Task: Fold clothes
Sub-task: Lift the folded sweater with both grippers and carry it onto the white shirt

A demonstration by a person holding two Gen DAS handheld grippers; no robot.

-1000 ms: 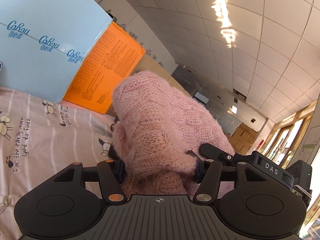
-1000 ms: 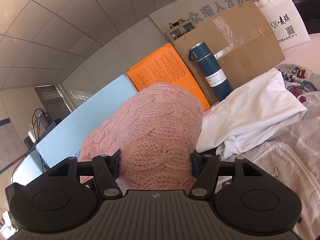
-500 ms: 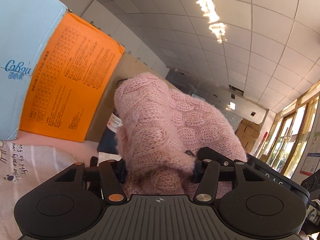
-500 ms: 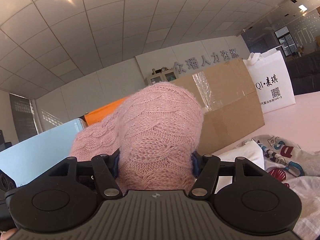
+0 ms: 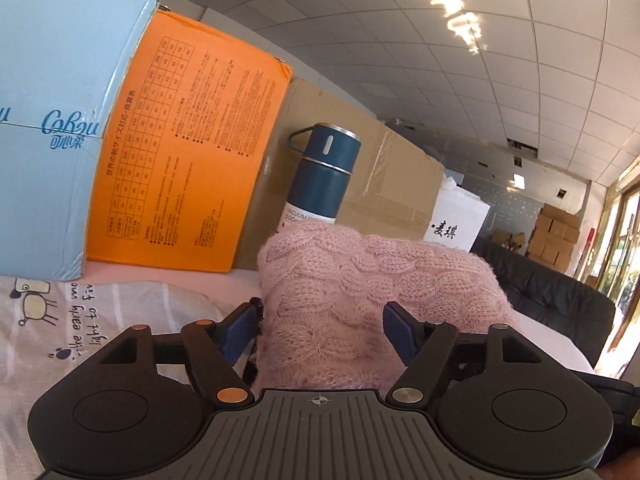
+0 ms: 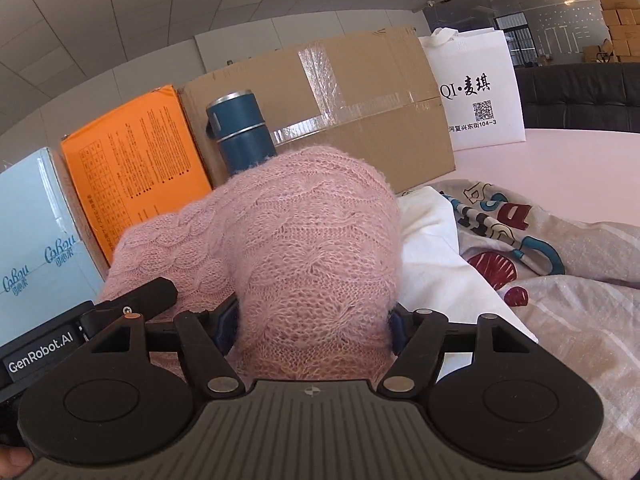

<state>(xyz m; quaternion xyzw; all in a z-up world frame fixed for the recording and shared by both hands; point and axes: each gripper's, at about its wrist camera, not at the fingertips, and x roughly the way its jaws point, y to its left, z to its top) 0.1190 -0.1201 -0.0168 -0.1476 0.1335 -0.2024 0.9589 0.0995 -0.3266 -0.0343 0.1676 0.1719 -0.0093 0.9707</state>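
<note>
Pink cable-knit wool fills the middle of both views: the sweater (image 5: 360, 300) lies bunched between the two grippers, in front of the blue flask (image 5: 320, 176). Seen from the left wrist, the left gripper (image 5: 320, 330) points nearly level, and its jaws are opening, with a clear gap between the blue pads (image 5: 236, 328) and the knit that sits between them. Only this view shows the striped grey sheet (image 5: 60, 320) with printed writing. Only the right wrist view shows the white garment (image 6: 436, 264) and a patterned grey cloth (image 6: 560, 280) beside the sweater, plus the left gripper's black body low on the left. The right gripper (image 6: 312, 326) tilts slightly downward; its jaws are opening too, though wool still bulges against both pads. Behind stand a pale blue box (image 5: 52, 120), an orange box (image 5: 188, 152), a brown carton (image 6: 340, 108) and a white bag (image 6: 476, 92).
</note>
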